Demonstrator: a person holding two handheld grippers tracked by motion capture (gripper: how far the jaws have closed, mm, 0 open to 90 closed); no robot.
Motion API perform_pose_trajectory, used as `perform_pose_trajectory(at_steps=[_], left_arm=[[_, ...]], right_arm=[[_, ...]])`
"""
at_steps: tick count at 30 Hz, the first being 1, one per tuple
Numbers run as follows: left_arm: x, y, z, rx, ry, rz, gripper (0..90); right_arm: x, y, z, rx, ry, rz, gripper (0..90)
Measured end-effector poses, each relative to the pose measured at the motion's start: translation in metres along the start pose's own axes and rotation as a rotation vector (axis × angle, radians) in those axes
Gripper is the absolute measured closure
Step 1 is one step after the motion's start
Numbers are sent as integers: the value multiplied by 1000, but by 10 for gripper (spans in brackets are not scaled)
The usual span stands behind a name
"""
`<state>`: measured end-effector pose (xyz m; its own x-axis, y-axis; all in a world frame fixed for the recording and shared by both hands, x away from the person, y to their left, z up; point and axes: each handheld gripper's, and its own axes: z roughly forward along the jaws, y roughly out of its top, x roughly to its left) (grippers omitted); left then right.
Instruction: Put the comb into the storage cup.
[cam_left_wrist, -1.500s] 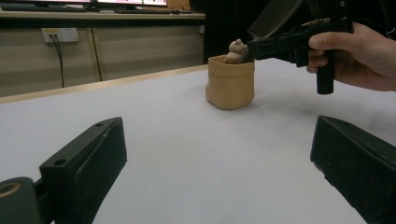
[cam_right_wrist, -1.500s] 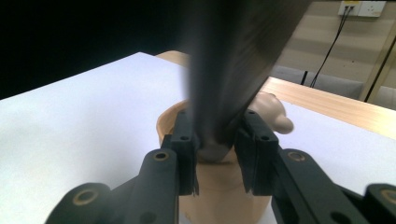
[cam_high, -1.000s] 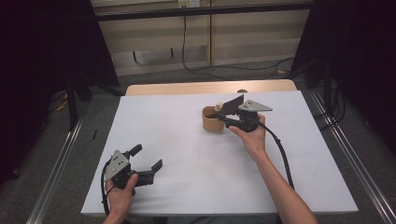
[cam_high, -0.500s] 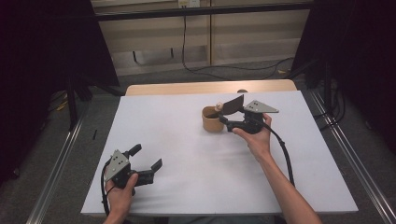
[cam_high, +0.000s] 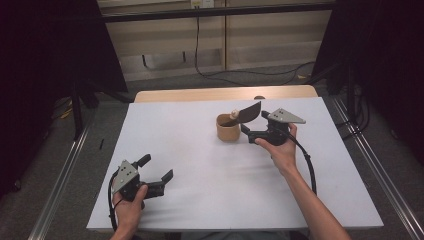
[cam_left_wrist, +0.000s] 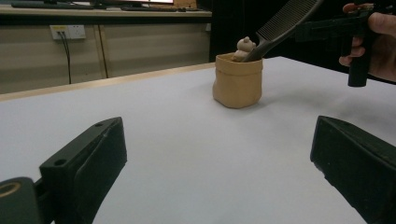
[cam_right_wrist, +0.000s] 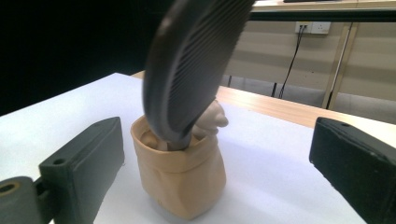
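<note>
The pouch looks like tan paper or soft leather, matt and wrinkled. The comb seems dark plastic with fine ribbed teeth. The table has a smooth matt white top with a wood edge

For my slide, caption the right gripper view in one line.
Open right tongs face a tan pouch holding a dark comb and a small beige figure on the white table.
</note>
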<state>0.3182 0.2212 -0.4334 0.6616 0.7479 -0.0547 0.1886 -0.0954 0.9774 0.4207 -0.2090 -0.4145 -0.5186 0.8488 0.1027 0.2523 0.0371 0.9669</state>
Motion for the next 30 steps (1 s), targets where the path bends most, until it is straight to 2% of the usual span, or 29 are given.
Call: perform_pose_trajectory(at_steps=[8, 12, 16, 26, 30], left_arm=[[0, 1, -4, -10, -10, 9, 38], [1, 1, -5, -14, 5, 7, 38], [2, 1, -5, -19, 7, 0, 37], [1, 1, -5, -13, 26, -26, 37], [0, 0, -5, -12, 29, -28, 37]], right_arm=[[-1, -2, -7, 5, -32, -8, 11], [-3, -4, -10, 13, -52, -10, 20], [-2, -4, -16, 13, -97, -47, 27], [-2, -2, -30, -17, -136, -50, 23], [-2, -4, -34, -13, -175, -40, 11]])
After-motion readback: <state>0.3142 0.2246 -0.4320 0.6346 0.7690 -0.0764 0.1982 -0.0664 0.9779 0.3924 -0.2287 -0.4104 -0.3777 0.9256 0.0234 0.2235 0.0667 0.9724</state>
